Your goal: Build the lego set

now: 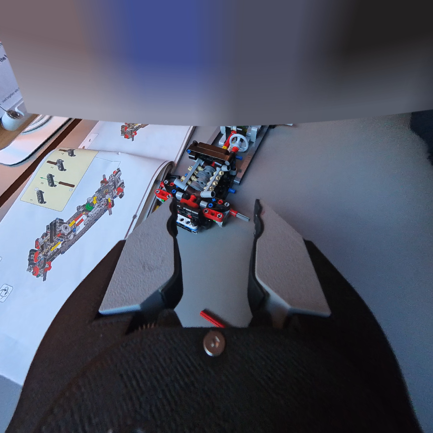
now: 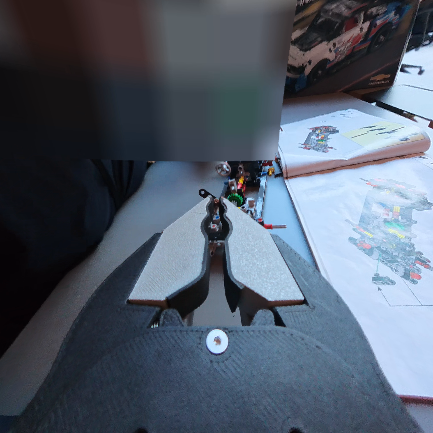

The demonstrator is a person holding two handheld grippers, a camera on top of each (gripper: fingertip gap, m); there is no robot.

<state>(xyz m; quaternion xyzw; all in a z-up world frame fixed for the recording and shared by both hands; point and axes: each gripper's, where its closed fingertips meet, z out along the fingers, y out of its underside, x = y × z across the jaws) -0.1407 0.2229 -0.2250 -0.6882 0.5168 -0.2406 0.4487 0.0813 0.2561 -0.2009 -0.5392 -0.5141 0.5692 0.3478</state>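
A partly built toy-brick vehicle chassis (image 1: 203, 182) lies on the grey table (image 1: 328, 187). In the left wrist view my left gripper (image 1: 214, 210) is open around its near end. The left fingertip (image 1: 172, 206) is right beside the chassis. The right fingertip (image 1: 257, 210) stands apart from it, past a grey axle (image 1: 242, 216) that sticks out. In the right wrist view my right gripper (image 2: 216, 202) is shut on a small thin black beam (image 2: 203, 192), which sticks out to the left of the tips. It hovers over the other end of the chassis (image 2: 243, 187), near a green gear (image 2: 234, 199).
An open instruction booklet (image 1: 93, 210) lies left of the chassis and also shows in the right wrist view (image 2: 375, 234). A loose red axle (image 1: 212, 319) lies under my left gripper. A red bush on a grey axle (image 2: 275, 226) sticks out. The set's box (image 2: 351, 42) stands behind. My hands' fingertips stand some 25 cm from each other. It is some 10 cm from my right tips to the green gear (image 2: 234, 199).
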